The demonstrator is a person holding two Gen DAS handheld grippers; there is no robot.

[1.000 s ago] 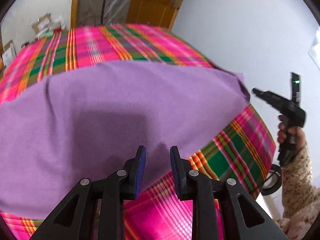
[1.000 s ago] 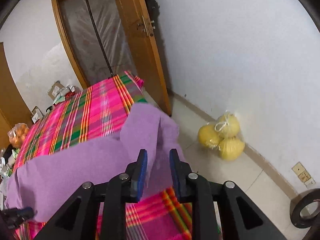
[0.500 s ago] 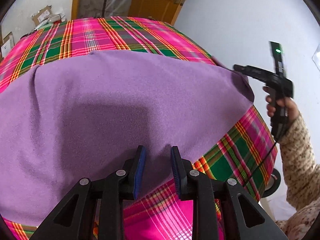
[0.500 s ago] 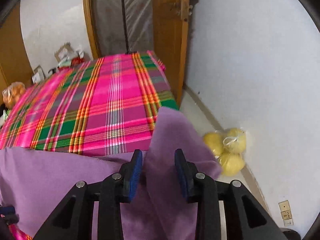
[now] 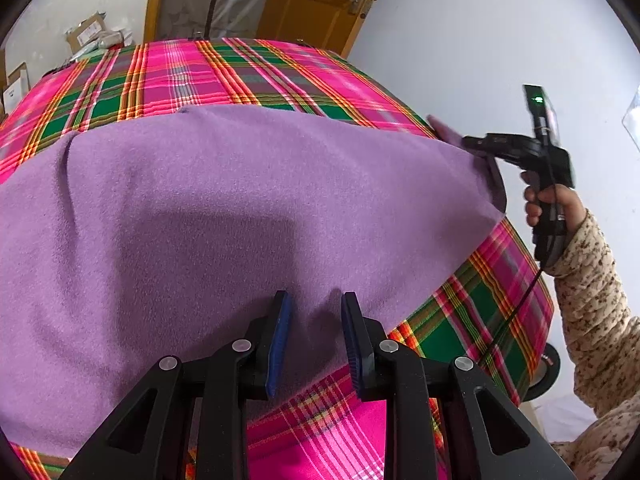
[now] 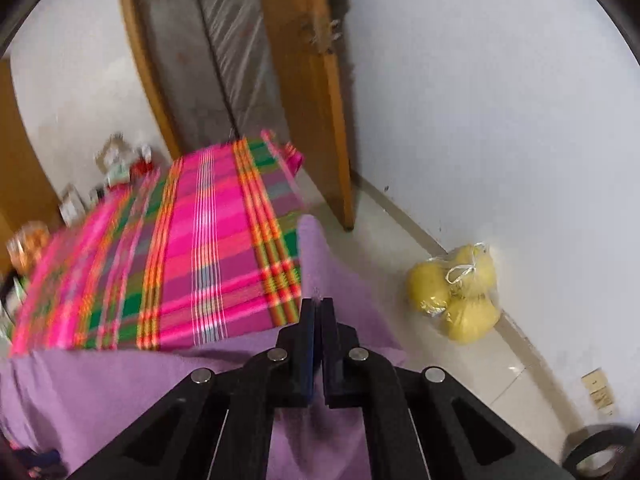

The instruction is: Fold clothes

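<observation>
Purple cloth [image 5: 224,208] lies spread over the pink plaid bedspread [image 5: 248,76]. Your left gripper [image 5: 314,328] stands narrowly parted over its near edge, fabric bunched between the pads; whether they press on it you cannot tell. Your right gripper [image 6: 318,340] has just closed, pinching the cloth's corner at 3 o'clock. Its own view is blurred at the bed, and its fingers hide the pinch. Only that view shows the bagged yellow fruit [image 6: 456,292]; only the left shows your right hand [image 5: 550,204].
</observation>
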